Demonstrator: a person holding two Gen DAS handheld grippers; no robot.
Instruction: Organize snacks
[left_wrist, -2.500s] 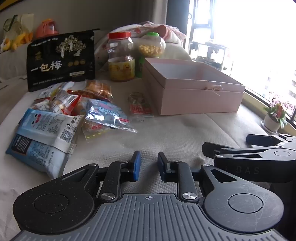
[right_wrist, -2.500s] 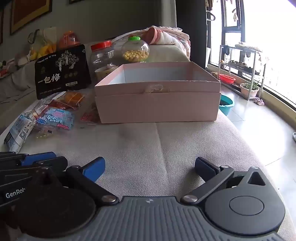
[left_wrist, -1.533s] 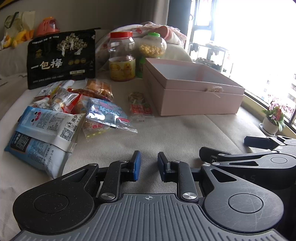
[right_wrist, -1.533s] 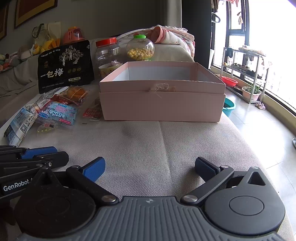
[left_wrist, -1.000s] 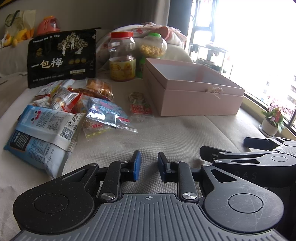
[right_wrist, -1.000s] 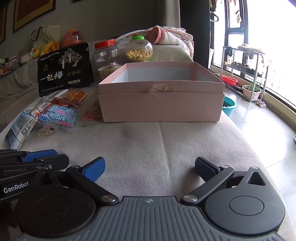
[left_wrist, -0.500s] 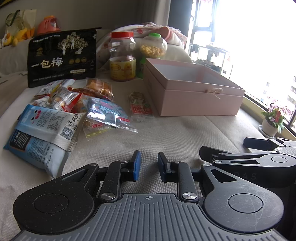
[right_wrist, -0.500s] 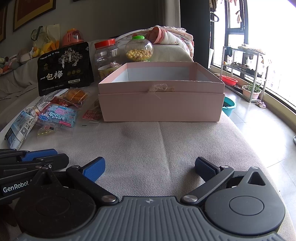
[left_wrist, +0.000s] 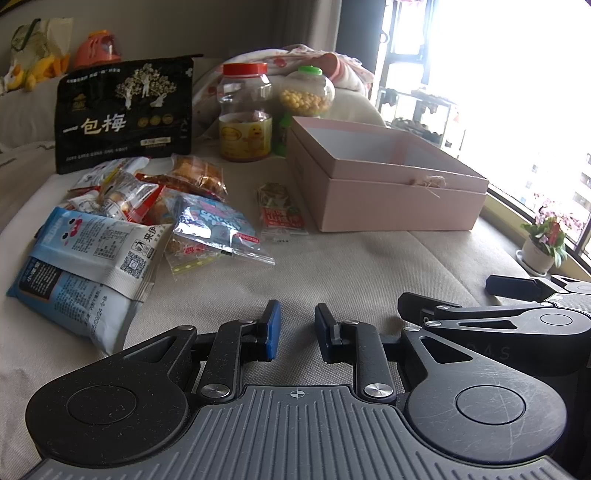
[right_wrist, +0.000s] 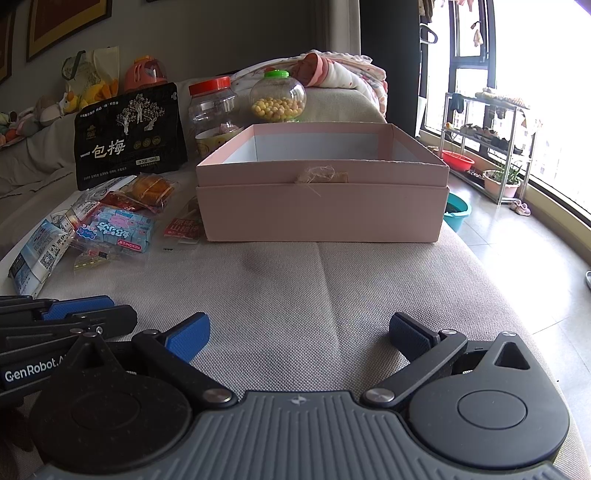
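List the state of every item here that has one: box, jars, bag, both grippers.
pink box: open, no lid on it, nothing showing inside
red-lidded jar: upright, lid on, partly filled
green-lidded jar: upright, lid on, yellow balls in the bottom
black bag: standing upright, top closed
left gripper: nearly shut, holds nothing
right gripper: wide open, holds nothing
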